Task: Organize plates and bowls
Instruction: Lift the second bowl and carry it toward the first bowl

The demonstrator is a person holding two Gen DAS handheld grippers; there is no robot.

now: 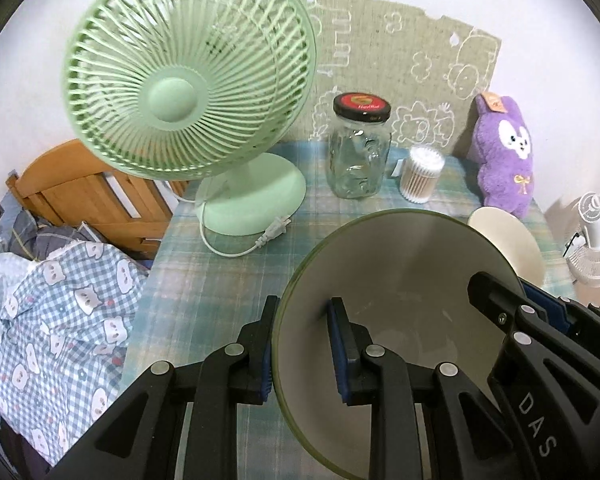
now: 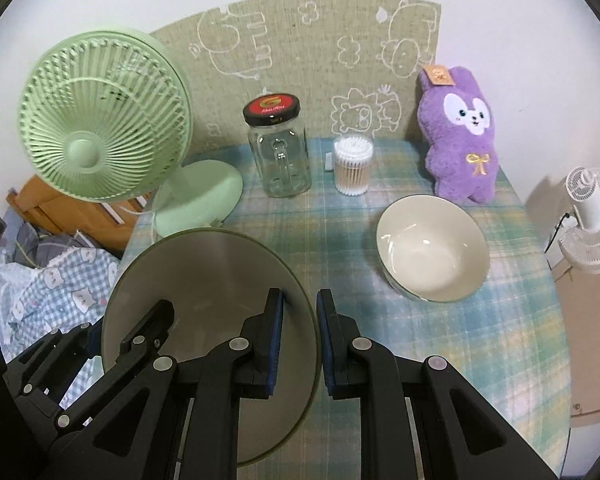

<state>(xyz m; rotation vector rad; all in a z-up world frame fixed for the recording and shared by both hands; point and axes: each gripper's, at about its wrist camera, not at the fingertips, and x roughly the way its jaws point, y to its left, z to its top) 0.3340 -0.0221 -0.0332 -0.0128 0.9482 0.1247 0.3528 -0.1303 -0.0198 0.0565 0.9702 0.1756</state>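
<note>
Both sets of jaws are nearly closed, each pinched over the rim of the same big green-rimmed bowl (image 1: 400,280): we see the left gripper (image 1: 300,344) with one blue pad outside the wall and one inside on the bowl's left rim, and the right gripper (image 2: 300,344) doing the same on the bowl's right rim, so the bowl hangs between the two. In the left wrist view the right gripper's black fingers come in over the far rim; in the right wrist view the left gripper's do the same at lower left. Both grippers angle steeply down toward the table (image 2: 480,340), and the bowl looks lifted clear of the plaid cloth, tilted so we look into it, though we can't be sure of the gap underneath from these fisheye views. Out from there: a smaller cream bowl (image 2: 432,248) sits on the cloth to the right of the held bowl, apart from it, with open cloth between them and in front of it. Behind, near the wall, stand a glass jar (image 2: 280,160) with a black-and-red lid, a tub of cotton swabs (image 2: 354,166) just beside it, and a purple plush rabbit (image 2: 460,140) close behind the cream bowl. The green fan (image 2: 100,120) crowds the left back corner, its base near the held bowl's far rim. The table's left edge drops to a bed with a checked blanket (image 1: 60,320); its right edge curves away near a white fan (image 2: 588,216).
</note>
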